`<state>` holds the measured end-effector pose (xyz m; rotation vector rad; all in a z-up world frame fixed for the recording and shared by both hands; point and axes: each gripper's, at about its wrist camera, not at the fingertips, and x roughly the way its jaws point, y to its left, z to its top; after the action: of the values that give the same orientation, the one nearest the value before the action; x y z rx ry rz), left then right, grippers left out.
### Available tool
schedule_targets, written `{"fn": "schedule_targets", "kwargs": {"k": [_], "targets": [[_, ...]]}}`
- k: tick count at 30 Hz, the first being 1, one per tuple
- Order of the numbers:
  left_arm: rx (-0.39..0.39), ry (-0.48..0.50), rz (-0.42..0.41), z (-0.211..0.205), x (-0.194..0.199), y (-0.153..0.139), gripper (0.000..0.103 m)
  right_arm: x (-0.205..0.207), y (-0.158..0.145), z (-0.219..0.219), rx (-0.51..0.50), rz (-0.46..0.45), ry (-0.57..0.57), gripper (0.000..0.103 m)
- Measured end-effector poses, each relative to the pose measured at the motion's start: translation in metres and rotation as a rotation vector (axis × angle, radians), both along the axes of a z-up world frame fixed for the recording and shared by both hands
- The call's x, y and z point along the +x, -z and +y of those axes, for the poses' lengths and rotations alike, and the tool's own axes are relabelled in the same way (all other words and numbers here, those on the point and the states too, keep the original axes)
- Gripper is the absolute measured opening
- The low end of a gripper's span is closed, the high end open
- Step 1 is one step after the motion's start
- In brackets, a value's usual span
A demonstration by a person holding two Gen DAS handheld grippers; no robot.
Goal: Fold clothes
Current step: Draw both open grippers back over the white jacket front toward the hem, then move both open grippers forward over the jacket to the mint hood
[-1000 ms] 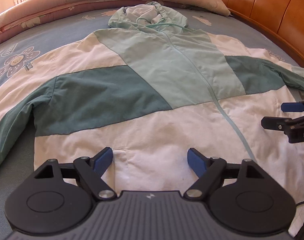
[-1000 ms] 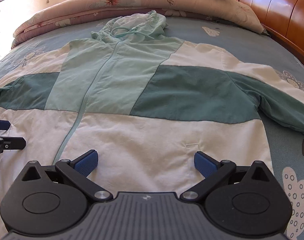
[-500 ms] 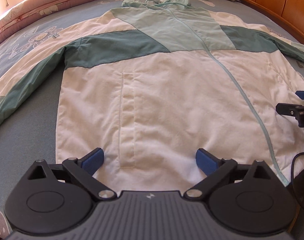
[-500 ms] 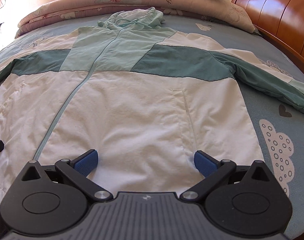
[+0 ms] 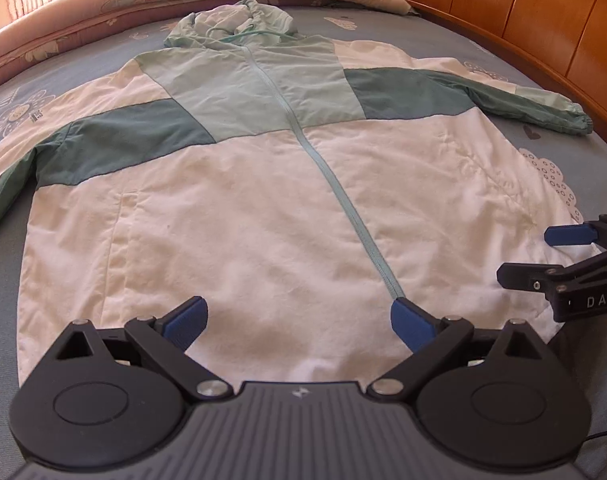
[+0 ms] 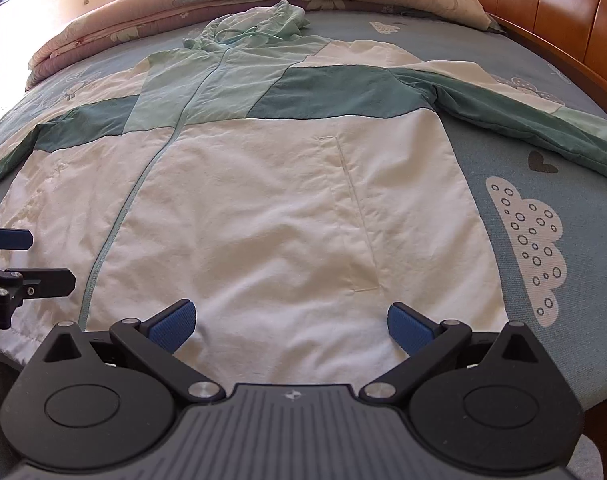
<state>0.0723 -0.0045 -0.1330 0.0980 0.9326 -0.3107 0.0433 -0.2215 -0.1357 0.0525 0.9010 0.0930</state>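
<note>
The left gripper [image 5: 297,322] points steeply down over the jacket's [image 5: 263,208] bottom hem, its blue pads spread wide with nothing pinched between them; the right-hand pad sits over the lower end of the zipper [image 5: 343,208]. The right gripper [image 6: 289,324] hangs beside it at a like tilt, jaws likewise spread and empty, above the white hem near the pocket slit [image 6: 355,216]. Each gripper shows at the edge of the other's view. The jacket lies flat, front up, on the blue bedsheet [image 6: 543,320], hood [image 5: 239,26] toward the rolled quilt [image 5: 103,4], sleeves out to both sides. Bare sheet lies beyond each side seam; a wooden headboard [image 6: 563,12] bounds the right side.
</note>
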Motion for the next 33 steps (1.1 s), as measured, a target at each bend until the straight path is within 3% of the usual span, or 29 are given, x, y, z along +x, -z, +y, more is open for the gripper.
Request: {"fn": "schedule_targets", "kwargs": {"k": [8, 13, 19, 24, 33], "targets": [[-0.022, -0.013, -0.024, 0.013, -0.045, 0.008, 0.098, -0.013, 0.006, 0.013, -0.087, -0.041, -0.018, 0.103], [-0.036, -0.022, -0.029, 0.015, -0.049, 0.008, 0.100, -0.010, -0.005, 0.018, -0.030, -0.097, -0.007, 0.103], [-0.050, -0.048, -0.009, 0.014, -0.045, 0.007, 0.102, -0.010, 0.005, -0.017, 0.002, -0.050, 0.146, 0.103], [-0.104, -0.103, 0.004, 0.020, -0.041, 0.006, 0.102, -0.017, 0.006, -0.042, 0.131, -0.089, 0.192, 0.103], [-0.152, -0.111, 0.043, 0.028, -0.032, 0.002, 0.102, -0.013, 0.007, -0.022, 0.007, -0.074, 0.154, 0.103]]}}
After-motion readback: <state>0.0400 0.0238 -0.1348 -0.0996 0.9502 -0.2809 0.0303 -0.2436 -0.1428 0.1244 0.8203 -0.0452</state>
